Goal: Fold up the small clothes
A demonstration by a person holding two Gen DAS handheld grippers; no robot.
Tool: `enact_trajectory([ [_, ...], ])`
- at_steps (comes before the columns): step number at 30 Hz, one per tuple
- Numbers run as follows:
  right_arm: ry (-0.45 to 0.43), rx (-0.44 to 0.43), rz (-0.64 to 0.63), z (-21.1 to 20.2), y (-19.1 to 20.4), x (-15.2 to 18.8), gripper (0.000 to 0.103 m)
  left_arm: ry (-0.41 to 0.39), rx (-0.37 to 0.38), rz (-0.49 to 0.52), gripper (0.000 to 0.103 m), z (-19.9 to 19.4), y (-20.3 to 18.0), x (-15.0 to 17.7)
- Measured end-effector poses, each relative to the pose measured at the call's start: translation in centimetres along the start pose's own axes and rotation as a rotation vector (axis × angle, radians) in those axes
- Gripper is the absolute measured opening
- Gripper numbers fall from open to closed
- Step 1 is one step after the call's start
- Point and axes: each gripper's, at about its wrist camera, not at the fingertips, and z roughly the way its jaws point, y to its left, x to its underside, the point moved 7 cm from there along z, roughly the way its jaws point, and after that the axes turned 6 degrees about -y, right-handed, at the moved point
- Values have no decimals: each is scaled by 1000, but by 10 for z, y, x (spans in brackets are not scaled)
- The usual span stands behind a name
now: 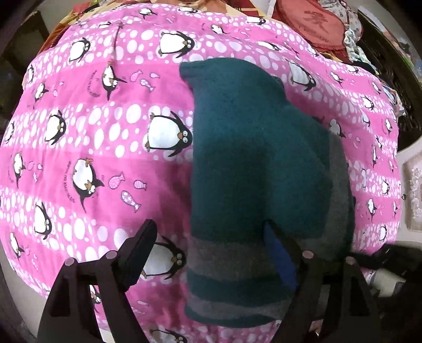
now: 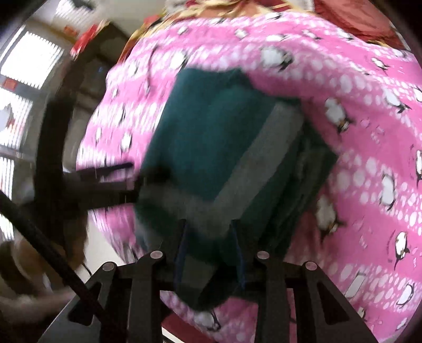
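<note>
A folded teal knit garment with grey stripes (image 1: 250, 158) lies on a pink penguin-print blanket (image 1: 105, 132). My left gripper (image 1: 208, 237) points down over its near end and is open. One of its fingers (image 1: 139, 248) stands over the blanket and the other, blue-padded, over the knit. In the blurred right wrist view, my right gripper (image 2: 211, 234) is shut on the near edge of the garment (image 2: 211, 126), with cloth bunched between its jaws. The left gripper (image 2: 129, 182) shows as a dark shape at the garment's left edge.
The pink blanket (image 2: 356, 132) covers the whole work surface. A red cushion (image 1: 316, 23) and mixed fabrics lie beyond its far right edge. A bright window (image 2: 26, 60) and dark furniture stand at the left, off the blanket's edge.
</note>
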Motion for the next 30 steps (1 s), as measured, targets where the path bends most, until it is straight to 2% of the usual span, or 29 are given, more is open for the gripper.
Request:
enact_trajectory([
  [3, 36, 91, -76, 21, -2, 15, 34, -1, -1, 10, 81, -3, -3, 1],
  [9, -26, 79, -20, -6, -1, -6, 35, -39, -48, 14, 81, -20, 0, -5],
  [10, -42, 95, -21, -13, -2, -6, 38, -46, -59, 9, 81, -23, 3, -6],
  [13, -109, 165, -6, -35, -3, -16, 55, -50, -99, -4, 81, -32, 10, -8],
  [16, -152, 212, 40, -47, -4, -23, 60, -47, -122, -12, 81, -40, 14, -9],
  [19, -165, 248, 58, -48, 3, -27, 61, -72, -150, 13, 81, -50, 13, -13],
  [21, -158, 267, 70, -42, 6, -32, 64, -78, -160, 21, 81, -54, 13, -13],
  [30, -148, 263, 95, -41, 10, -27, 69, -88, -169, 24, 81, -60, 17, -13],
])
